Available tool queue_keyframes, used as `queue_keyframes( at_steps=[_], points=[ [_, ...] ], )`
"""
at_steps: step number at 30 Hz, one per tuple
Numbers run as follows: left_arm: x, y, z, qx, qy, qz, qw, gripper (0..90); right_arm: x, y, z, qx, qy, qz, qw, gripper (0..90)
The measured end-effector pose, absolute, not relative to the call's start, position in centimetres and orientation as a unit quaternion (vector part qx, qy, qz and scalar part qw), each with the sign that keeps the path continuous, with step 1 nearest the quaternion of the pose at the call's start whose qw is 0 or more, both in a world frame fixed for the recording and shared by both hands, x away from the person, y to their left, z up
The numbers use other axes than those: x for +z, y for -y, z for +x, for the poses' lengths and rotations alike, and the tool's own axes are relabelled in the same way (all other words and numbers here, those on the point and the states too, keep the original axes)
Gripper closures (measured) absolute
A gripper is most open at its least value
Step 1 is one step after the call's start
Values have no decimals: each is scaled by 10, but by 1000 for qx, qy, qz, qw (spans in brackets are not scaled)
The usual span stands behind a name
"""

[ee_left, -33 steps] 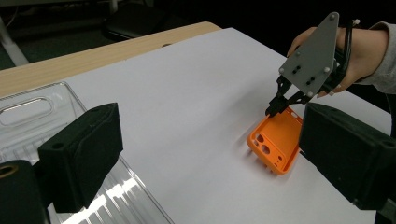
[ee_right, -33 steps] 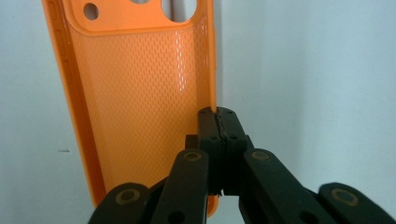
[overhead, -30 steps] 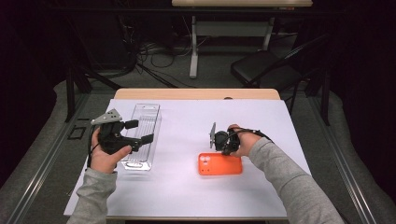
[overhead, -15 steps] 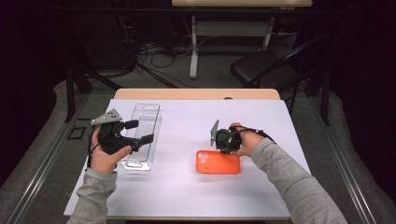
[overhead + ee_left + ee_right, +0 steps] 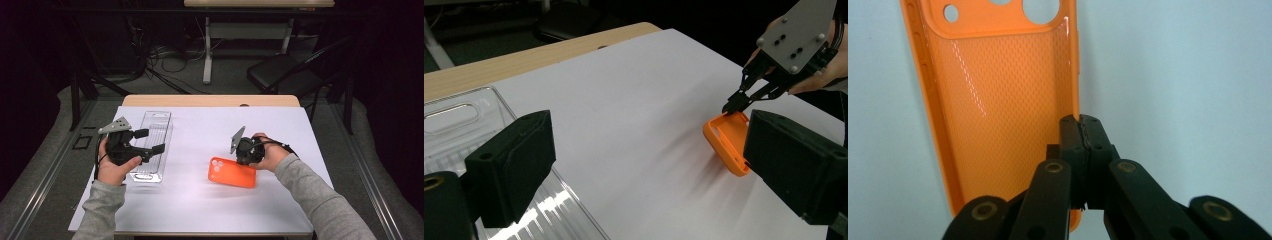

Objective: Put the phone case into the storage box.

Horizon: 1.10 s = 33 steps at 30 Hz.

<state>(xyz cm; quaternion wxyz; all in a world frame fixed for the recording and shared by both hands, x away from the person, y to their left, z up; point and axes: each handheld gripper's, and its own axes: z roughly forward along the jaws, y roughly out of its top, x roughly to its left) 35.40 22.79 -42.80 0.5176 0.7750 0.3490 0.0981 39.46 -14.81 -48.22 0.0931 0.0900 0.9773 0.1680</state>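
Note:
An orange phone case [image 5: 232, 172] lies on the white table, open side up, its camera holes at the far end in the right gripper view [image 5: 1003, 100]. My right gripper [image 5: 1080, 122] is shut on the case's long side wall; its jaws meet on that thin rim. The same pinch shows from the left gripper view, with the right gripper [image 5: 731, 106] on the case [image 5: 726, 145]. In the high view the right gripper [image 5: 245, 160] sits at the case's far edge. My left gripper [image 5: 150, 141] is open over a clear plastic tray [image 5: 155, 125], its jaws [image 5: 649, 165] wide apart and holding nothing.
The clear tray [image 5: 454, 120] lies lengthwise at the left of the white sheet. A wooden table edge [image 5: 210, 100] runs along the back. Beyond it stand a dark chair [image 5: 280, 75], table legs and cables on the floor.
The orange case has shifted slightly to the left with the right gripper on it. The left gripper has stayed where it was.

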Motion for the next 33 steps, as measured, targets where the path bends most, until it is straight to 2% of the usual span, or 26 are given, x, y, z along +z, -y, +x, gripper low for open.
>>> queue_keyframes(
  at_steps=[14,33],
  points=[
    [-428,-226,353,103,-349,772,521,84,-468,152,383,259,-947,149,114,900],
    [-428,-219,350,110,-352,768,524,101,-470,158,370,332,-903,229,151,900]
  ],
)
